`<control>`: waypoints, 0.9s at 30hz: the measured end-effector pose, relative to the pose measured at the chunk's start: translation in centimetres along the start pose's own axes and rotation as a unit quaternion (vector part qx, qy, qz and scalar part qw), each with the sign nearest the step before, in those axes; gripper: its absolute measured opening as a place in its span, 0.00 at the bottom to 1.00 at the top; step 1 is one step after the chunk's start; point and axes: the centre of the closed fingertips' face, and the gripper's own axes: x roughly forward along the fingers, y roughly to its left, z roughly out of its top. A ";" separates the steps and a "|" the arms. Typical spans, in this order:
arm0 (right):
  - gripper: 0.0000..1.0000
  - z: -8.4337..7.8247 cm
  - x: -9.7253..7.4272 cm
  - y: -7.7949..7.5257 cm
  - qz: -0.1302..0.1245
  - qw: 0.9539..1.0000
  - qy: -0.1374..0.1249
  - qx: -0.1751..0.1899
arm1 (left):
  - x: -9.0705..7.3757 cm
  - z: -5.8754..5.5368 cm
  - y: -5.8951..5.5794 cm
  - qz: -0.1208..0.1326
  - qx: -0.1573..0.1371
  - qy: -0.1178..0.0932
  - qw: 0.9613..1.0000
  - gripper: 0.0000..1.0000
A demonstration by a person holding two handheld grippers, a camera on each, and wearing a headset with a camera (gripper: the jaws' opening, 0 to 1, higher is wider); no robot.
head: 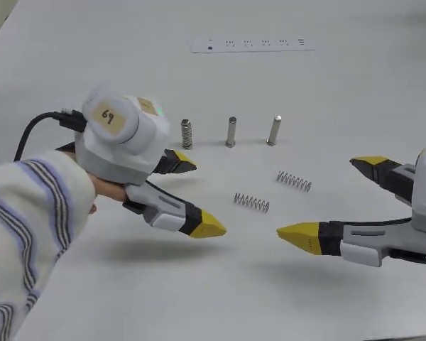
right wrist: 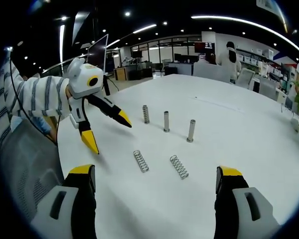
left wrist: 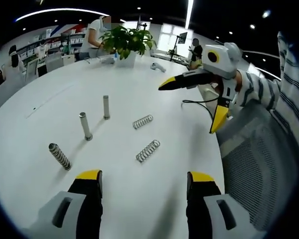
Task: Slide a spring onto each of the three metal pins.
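L gripper (head: 204,197), R gripper (head: 318,197): yellow-tipped jaws wide apart, nothing held, flanking two loose steel coil springs, near spring (head: 251,202) & far spring (head: 294,180); prob. staged for pickup. Behind, upright metal pins: left pin (head: 187,133) carries a spring; middle pin (head: 231,132), right pin (head: 274,131) bare. All on white bench (head: 92,85).

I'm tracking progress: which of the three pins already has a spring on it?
The pin at the left end of the row, as the head view shows it: coils wrap it. The middle pin and right-end pin are bare metal.
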 end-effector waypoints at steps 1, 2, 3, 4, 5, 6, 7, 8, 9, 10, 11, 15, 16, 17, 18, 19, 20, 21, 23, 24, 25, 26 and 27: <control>0.99 -0.1 0.0 0.1 0.002 1.000 0.002 0.000 | 0.2 0.1 0.0 -0.004 0.000 0.001 1.000 0.59; 0.99 -0.2 0.1 0.1 0.003 1.000 0.004 0.000 | 0.4 0.2 0.0 -0.006 0.003 0.003 1.000 0.57; 0.99 -0.2 0.1 0.1 0.003 1.000 0.005 0.001 | 0.6 0.3 0.0 -0.008 0.007 0.004 1.000 0.57; 0.99 -0.3 0.1 0.1 0.003 1.000 0.006 0.002 | 0.7 0.4 0.0 -0.010 0.008 0.005 1.000 0.57; 0.99 -0.4 0.2 0.2 0.004 1.000 0.007 0.004 | 0.9 0.4 -0.1 -0.014 0.010 0.007 1.000 0.56; 0.99 -0.4 0.2 0.2 0.004 1.000 0.007 0.004 | 1.1 0.5 -0.2 -0.018 0.014 0.009 1.000 0.55; 0.99 -0.4 0.2 0.2 0.004 1.000 0.007 0.004 | 1.3 0.5 -0.2 -0.021 0.014 0.010 1.000 0.53; 0.99 -0.5 0.3 0.3 0.005 1.000 0.008 0.004 | 1.4 0.6 -0.3 -0.024 0.014 0.012 1.000 0.50; 0.99 -0.5 0.3 0.3 0.006 1.000 0.008 0.004 | 1.7 0.6 -0.3 -0.027 0.013 0.013 0.999 0.48; 0.99 -0.5 0.3 0.3 0.006 1.000 0.008 0.003 | 1.9 0.7 -0.4 -0.029 0.015 0.015 0.999 0.47; 0.99 -0.5 0.3 0.3 0.006 1.000 0.008 0.003 | 2.0 0.7 -0.5 -0.032 0.021 0.018 0.999 0.46; 0.99 -0.6 0.3 0.3 0.006 1.000 0.007 0.005 | 2.8 0.8 -0.6 -0.039 0.040 0.028 0.998 0.44; 0.98 -0.6 0.3 0.2 0.006 1.000 0.007 0.005 | 3.1 0.9 -0.7 -0.042 0.046 0.031 0.998 0.42; 0.99 -0.6 0.2 0.2 0.006 1.000 0.007 0.006 | 3.2 1.0 -0.8 -0.046 0.053 0.031 0.997 0.38; 0.98 -0.6 0.2 0.2 0.006 1.000 0.008 0.007 | 3.3 1.0 -0.9 -0.048 0.054 0.032 0.997 0.35; 0.98 -0.7 0.2 0.2 0.006 1.000 0.008 0.008 | 3.5 0.9 -1.0 -0.050 0.056 0.036 0.997 0.32; 0.98 -0.7 0.2 0.1 0.006 1.000 0.008 0.009 | 3.7 0.8 -1.1 -0.054 0.064 0.041 0.996 0.30; 0.98 -0.7 0.2 0.1 0.006 1.000 0.007 0.009 | 3.9 0.8 -1.2 -0.054 0.071 0.044 0.995 0.29; 0.98 -0.8 0.2 0.1 0.006 1.000 0.007 0.009 | 4.2 0.7 -1.3 -0.055 0.078 0.047 0.994 0.31; 0.98 -0.8 0.2 0.1 0.006 1.000 0.008 0.008 | 4.3 0.8 -1.4 -0.057 0.080 0.049 0.994 0.31; 0.98 -0.8 0.2 0.1 0.006 1.000 0.008 0.008 | 4.4 0.7 -1.4 -0.058 0.083 0.050 0.994 0.31; 0.97 -0.9 0.2 0.2 0.007 1.000 0.008 0.009 | 4.6 0.7 -1.5 -0.059 0.087 0.052 0.993 0.30; 0.97 -0.9 0.2 0.2 0.007 1.000 0.008 0.009 | 4.7 0.7 -1.5 -0.060 0.088 0.053 0.993 0.30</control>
